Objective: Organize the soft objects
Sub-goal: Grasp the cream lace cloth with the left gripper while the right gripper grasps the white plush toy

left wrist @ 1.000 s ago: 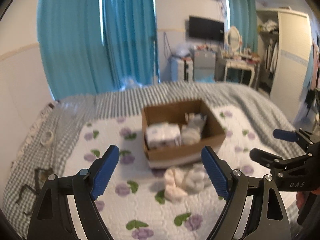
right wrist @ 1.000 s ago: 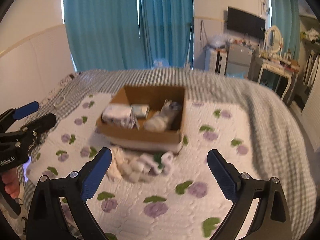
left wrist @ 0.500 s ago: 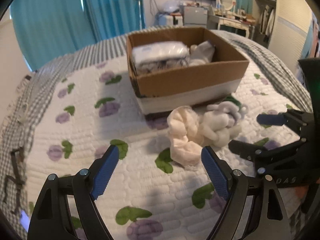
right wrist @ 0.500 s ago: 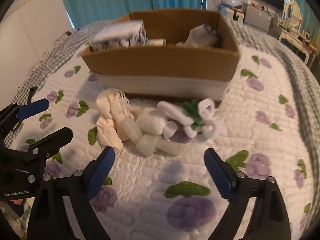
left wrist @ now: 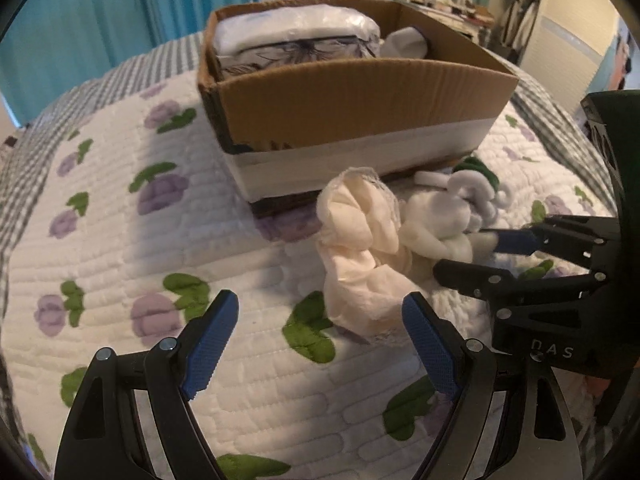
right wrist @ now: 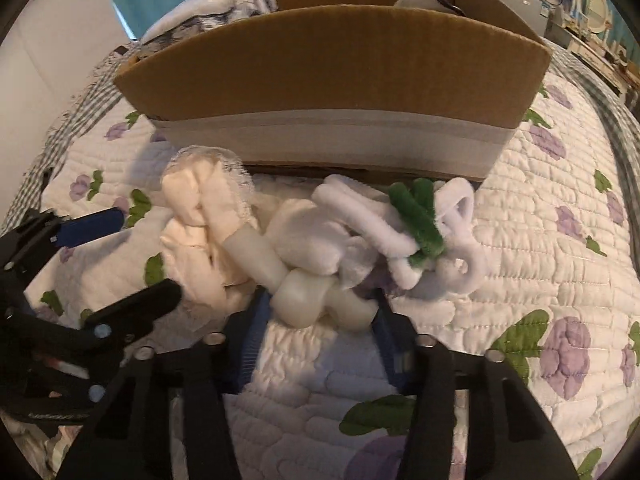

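A pile of soft things lies on the quilt in front of a cardboard box (left wrist: 360, 92) (right wrist: 328, 60). It holds a cream lacy cloth bundle (left wrist: 360, 248) (right wrist: 200, 216), knotted white socks (left wrist: 436, 220) (right wrist: 312, 264) and white and green fuzzy loops (right wrist: 420, 216). My left gripper (left wrist: 320, 340) is open just short of the cream bundle. My right gripper (right wrist: 320, 320) has its jaws narrowed around the knotted white socks, touching them. It also shows in the left wrist view (left wrist: 480, 248).
The box holds a plastic-wrapped pack (left wrist: 296, 36) and a white soft item (left wrist: 404, 40). The flowered quilt (left wrist: 120, 220) covers a grey checked bed. Teal curtains and furniture stand far behind.
Both grippers have moved down and forward to the pile in front of the box. The right gripper's jaws have narrowed from wide open onto the knotted white socks.
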Motion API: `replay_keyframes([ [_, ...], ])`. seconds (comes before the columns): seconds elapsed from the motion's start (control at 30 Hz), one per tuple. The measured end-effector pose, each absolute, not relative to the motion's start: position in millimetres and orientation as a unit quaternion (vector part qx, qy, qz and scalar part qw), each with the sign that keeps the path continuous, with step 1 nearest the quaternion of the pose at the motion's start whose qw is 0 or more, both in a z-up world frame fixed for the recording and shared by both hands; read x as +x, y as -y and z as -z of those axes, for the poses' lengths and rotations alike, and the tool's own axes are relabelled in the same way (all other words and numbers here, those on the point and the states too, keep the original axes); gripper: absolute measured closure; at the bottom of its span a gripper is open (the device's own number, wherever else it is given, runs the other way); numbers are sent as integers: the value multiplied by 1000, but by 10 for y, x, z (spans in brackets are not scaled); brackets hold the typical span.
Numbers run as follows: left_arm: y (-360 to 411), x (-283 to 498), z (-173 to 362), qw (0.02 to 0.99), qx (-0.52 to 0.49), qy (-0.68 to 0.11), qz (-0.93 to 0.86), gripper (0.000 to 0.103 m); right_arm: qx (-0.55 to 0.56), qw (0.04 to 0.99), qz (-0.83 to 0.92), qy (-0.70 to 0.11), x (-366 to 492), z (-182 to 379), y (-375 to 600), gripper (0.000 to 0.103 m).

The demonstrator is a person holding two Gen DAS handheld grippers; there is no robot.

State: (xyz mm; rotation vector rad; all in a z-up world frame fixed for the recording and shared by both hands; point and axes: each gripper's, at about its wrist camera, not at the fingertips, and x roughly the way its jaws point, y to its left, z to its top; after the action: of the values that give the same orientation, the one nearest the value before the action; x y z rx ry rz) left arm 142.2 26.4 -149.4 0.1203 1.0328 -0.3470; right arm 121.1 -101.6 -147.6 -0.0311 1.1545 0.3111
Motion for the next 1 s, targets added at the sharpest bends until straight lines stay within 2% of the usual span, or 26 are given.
replay_keyframes([
  [0.07,-261,1443,1514,850,51,-495,171,18,-12,826,-155,-542,1179,1452,1020,68],
  [0.17,-276,1484,1549,844,37,-504,179,18,-13,826,-159,-540,1131,1417,1051,71],
  [0.7,-22,1680,1620,840,27,-504,201,22,7,845,-148,-514,1015,1125,1322,72],
  [0.77,4,1713,1640,839,18,-501,211,33,10,845,-148,-514,1017,1128,1334,72],
  [0.8,19,1723,1662,834,16,-507,217,51,11,844,-148,-515,1017,1126,1340,72],
  [0.83,31,1731,1693,830,20,-513,216,63,11,844,-149,-515,1016,1137,1321,72],
  [0.87,35,1728,1707,829,23,-516,215,64,11,844,-149,-515,1012,1135,1322,72],
  [0.93,43,1707,1705,827,25,-518,220,80,9,842,-153,-518,1019,1155,1276,72],
  [1.0,55,1662,1663,828,34,-516,219,81,6,839,-155,-521,1001,1177,1242,72],
])
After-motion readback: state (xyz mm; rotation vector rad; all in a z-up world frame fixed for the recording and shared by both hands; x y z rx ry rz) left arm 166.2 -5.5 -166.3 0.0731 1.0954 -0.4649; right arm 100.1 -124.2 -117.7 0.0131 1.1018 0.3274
